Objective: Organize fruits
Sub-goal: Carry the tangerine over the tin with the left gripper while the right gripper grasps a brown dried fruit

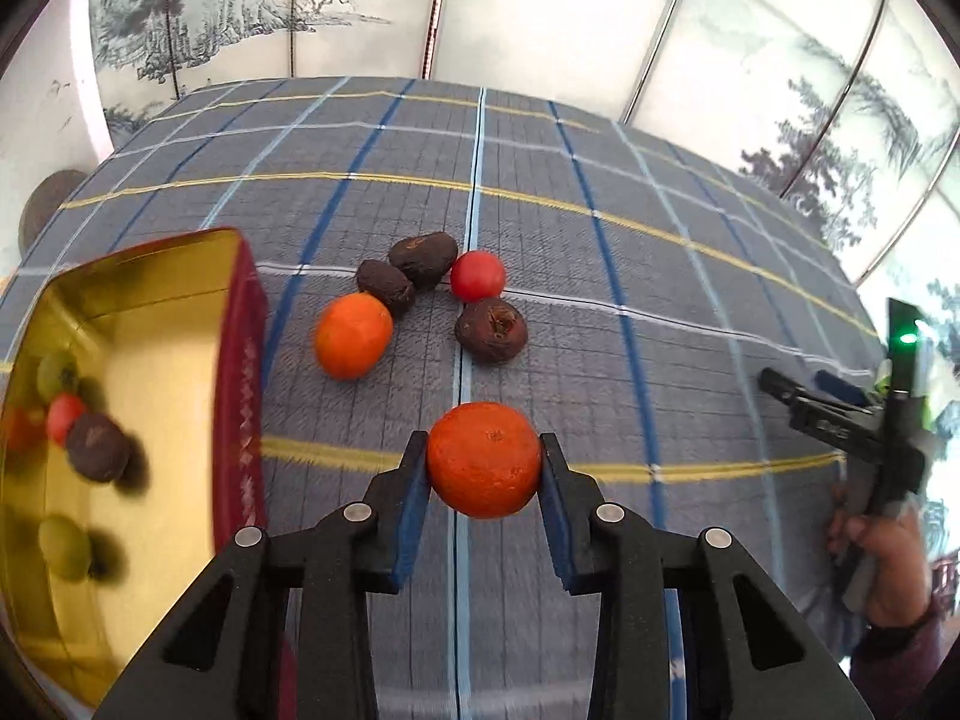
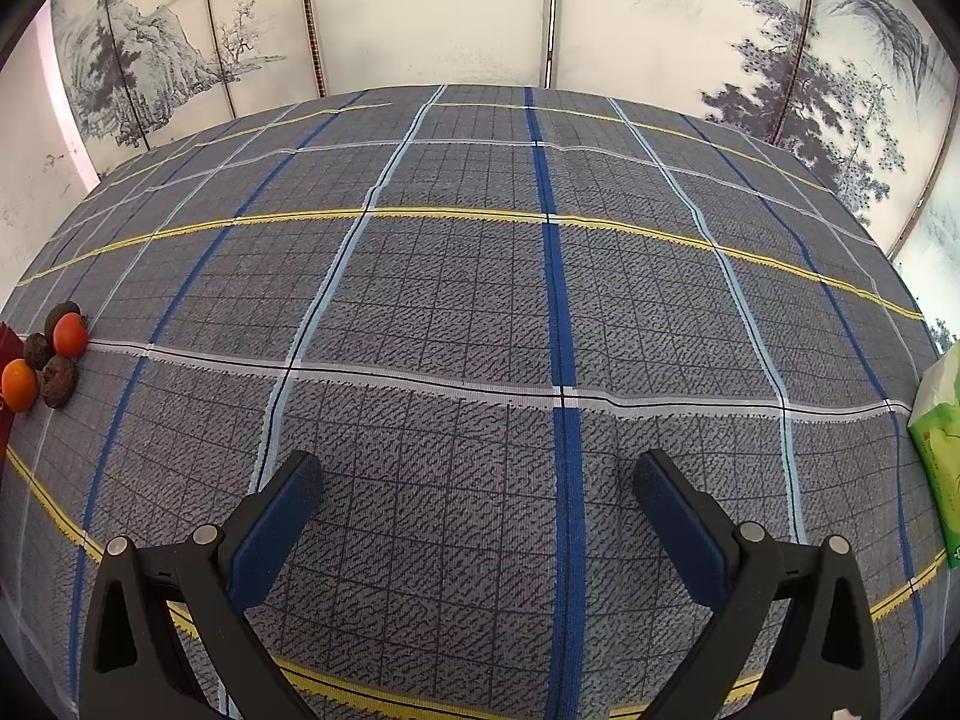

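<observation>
My left gripper (image 1: 483, 461) is shut on an orange mandarin (image 1: 483, 459), held just above the checked tablecloth. Left of it stands a gold tin with red sides (image 1: 243, 360); inside lie two green fruits (image 1: 63, 546), a small red tomato (image 1: 63, 417) and a dark wrinkled fruit (image 1: 96, 447). Beyond the gripper a cluster lies on the cloth: an orange fruit (image 1: 353, 335), three dark wrinkled fruits (image 1: 491, 329) and a red tomato (image 1: 477, 276). My right gripper (image 2: 477, 495) is open and empty over bare cloth; the cluster (image 2: 57, 381) shows at its far left.
The right gripper and the hand holding it (image 1: 864, 438) show at the right edge of the left wrist view. A green packet (image 2: 942, 450) lies at the table's right edge. A painted folding screen (image 2: 420, 12) stands behind the table.
</observation>
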Motion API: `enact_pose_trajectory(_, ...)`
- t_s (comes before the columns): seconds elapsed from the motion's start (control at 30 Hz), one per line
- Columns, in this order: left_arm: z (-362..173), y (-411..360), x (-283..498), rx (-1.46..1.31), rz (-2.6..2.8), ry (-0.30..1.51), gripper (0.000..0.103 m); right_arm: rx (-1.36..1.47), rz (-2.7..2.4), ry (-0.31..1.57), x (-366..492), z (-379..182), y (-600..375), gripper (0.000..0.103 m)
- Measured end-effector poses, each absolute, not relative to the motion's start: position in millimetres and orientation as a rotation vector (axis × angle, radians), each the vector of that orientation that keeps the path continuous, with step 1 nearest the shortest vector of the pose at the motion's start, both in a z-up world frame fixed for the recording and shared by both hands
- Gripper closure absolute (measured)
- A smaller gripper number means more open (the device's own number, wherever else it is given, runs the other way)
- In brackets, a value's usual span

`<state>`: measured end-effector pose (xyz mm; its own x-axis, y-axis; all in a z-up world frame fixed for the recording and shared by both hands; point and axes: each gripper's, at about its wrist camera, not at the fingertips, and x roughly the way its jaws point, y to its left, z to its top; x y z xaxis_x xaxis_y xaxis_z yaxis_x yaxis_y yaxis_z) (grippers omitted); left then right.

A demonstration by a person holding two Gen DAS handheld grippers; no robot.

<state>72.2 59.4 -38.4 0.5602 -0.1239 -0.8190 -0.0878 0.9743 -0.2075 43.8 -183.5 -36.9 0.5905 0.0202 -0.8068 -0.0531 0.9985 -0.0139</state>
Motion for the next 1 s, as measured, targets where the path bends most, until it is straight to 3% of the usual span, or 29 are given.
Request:
enact_pose_trajectory(0.17,-18.0,66.4,43.5,-0.265,-0.021,0.949,0.067,-0.027,0.084,0.929,41.0,-36.0,-177.2,0.001)
enact_pose_trajectory(0.27,-10.0,72.4,29.6,-0.264,-0.009,0.925,0.067,0.036,0.296,0.88,30.5,-22.9,-159.4,0.031)
enact_pose_trajectory(0.47,-2.0,90.7,7.7,-0.305,0.013,0.909,0.067,-0.014,0.656,0.878,18.8,-12.6,-56.6,0.047)
enact_pose_trajectory(0.7,5.0,119.0,-15.7,-0.34,0.071,0.884,0.067,-0.127,0.733,0.883,28.2,-26.3,25.0,0.051)
enact_pose_trajectory(1.0,2.3,136.5,-31.4,-0.358,0.109,0.872,0.067,-0.149,0.713,0.901,53.3,-31.4,44.7,0.059)
